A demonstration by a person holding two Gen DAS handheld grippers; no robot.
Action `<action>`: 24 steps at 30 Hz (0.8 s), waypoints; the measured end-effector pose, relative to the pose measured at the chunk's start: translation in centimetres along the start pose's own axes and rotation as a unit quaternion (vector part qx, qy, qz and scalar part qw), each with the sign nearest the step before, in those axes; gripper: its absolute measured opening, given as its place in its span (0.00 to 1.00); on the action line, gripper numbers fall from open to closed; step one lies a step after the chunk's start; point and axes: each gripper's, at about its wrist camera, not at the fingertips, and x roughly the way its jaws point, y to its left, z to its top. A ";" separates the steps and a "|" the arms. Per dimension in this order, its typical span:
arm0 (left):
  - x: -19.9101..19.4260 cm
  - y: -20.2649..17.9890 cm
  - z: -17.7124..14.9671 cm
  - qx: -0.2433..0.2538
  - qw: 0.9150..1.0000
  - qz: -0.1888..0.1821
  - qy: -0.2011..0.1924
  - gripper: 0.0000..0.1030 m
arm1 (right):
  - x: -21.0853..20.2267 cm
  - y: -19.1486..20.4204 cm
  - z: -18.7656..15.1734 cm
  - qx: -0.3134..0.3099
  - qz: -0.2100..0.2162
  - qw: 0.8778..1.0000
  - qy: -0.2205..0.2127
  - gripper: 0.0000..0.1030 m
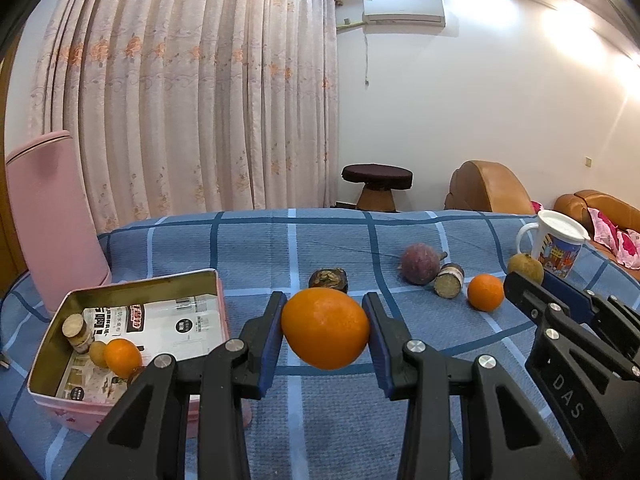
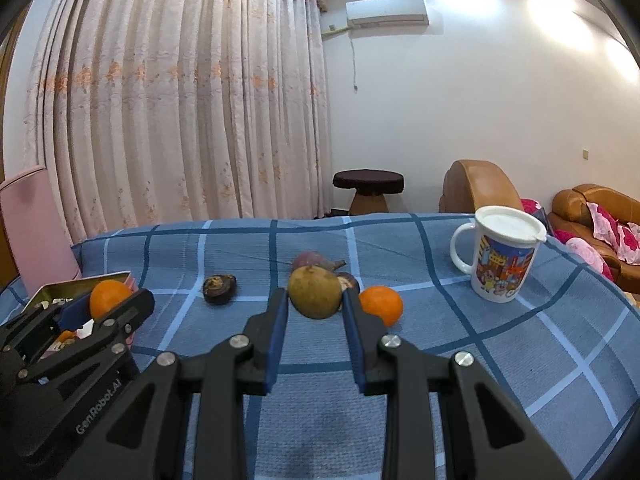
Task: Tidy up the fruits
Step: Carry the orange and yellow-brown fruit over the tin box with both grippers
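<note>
My left gripper [image 1: 324, 305] is shut on a large orange [image 1: 325, 330], held above the blue checked cloth [image 1: 296, 420]. To its left an open pink tin box [image 1: 48, 360] holds a smaller orange [image 1: 123, 357], a small brown fruit [image 1: 97, 354] and a cut cane piece [image 1: 76, 330]. My right gripper [image 2: 315, 297] is shut on a brown-green round fruit [image 2: 315, 291]. On the cloth lie a dark shrivelled fruit [image 2: 219, 288], a purple fruit [image 1: 420, 263], a cane stub [image 1: 449, 281] and a small orange [image 2: 381, 305].
A lidded white cartoon mug [image 2: 502, 260] stands at the right of the cloth. A tall pink bin [image 1: 48, 220] rises behind the tin box. Beyond the table's far edge are a dark stool [image 1: 377, 184] and a brown sofa [image 2: 592, 208].
</note>
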 end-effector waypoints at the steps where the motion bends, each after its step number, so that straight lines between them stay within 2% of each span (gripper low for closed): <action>1: -0.1 0.1 0.0 0.001 1.000 0.002 -0.001 0.40 | 0.0 0.0 0.0 0.000 0.001 1.000 0.000 0.30; 9: -0.5 1.4 -0.1 0.006 1.000 0.022 -0.008 0.40 | 0.0 1.0 -0.2 0.010 0.015 1.000 0.013 0.30; 24: -1.2 4.9 -0.2 -0.003 0.999 0.044 -0.012 0.40 | 0.1 5.4 -0.5 0.000 0.047 0.999 0.017 0.30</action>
